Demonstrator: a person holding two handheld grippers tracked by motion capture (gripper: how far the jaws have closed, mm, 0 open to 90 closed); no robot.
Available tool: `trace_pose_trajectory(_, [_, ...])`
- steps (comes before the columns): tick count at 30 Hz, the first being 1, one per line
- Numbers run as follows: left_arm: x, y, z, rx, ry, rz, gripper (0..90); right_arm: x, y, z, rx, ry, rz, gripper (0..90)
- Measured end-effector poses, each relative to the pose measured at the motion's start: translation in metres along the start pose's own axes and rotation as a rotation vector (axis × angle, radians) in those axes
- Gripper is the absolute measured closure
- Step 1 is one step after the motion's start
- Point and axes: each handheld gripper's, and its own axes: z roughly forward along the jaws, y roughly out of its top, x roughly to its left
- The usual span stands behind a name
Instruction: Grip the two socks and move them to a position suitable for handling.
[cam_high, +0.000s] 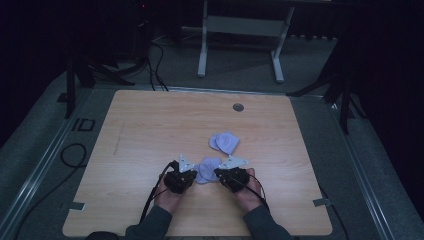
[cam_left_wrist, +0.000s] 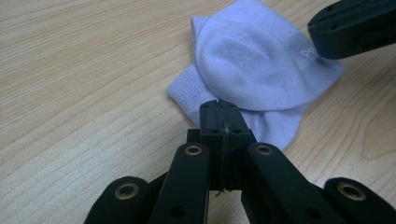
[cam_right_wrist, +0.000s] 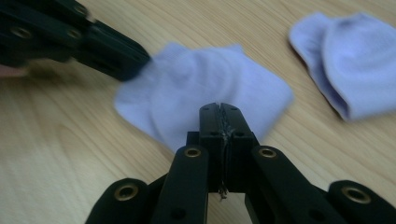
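Note:
Two pale lilac socks lie folded on the wooden table (cam_high: 150, 125). The near sock (cam_high: 207, 169) (cam_left_wrist: 261, 65) (cam_right_wrist: 210, 84) rests between my two grippers. My left gripper (cam_high: 195, 176) (cam_left_wrist: 219, 105) (cam_right_wrist: 135, 63) is shut, its tip at the sock's left edge. My right gripper (cam_high: 218, 173) (cam_right_wrist: 219, 107) (cam_left_wrist: 322, 28) is also shut, its tip at the sock's right edge. I see no cloth between either pair of jaws. The far sock (cam_high: 225, 142) (cam_right_wrist: 355, 70) lies a little beyond, to the right.
A round cable hole (cam_high: 238, 107) sits near the table's far edge. Beyond the table stand the white legs of another desk (cam_high: 202, 50). Black cables (cam_high: 75, 155) lie on the grey floor at the left, and dark stands flank both far corners.

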Motion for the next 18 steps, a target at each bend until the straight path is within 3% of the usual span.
trace_pose_trajectory(10, [0.001,0.000,0.000,-0.001,-0.009,-0.013,89.6,0.017,0.013,0.016,0.029,0.062,-0.059,84.0])
trace_pose_trajectory(18, [0.001,0.000,0.000,-0.001,-0.010,-0.012,89.6,0.020,0.012,0.026,0.064,0.087,-0.062,77.0])
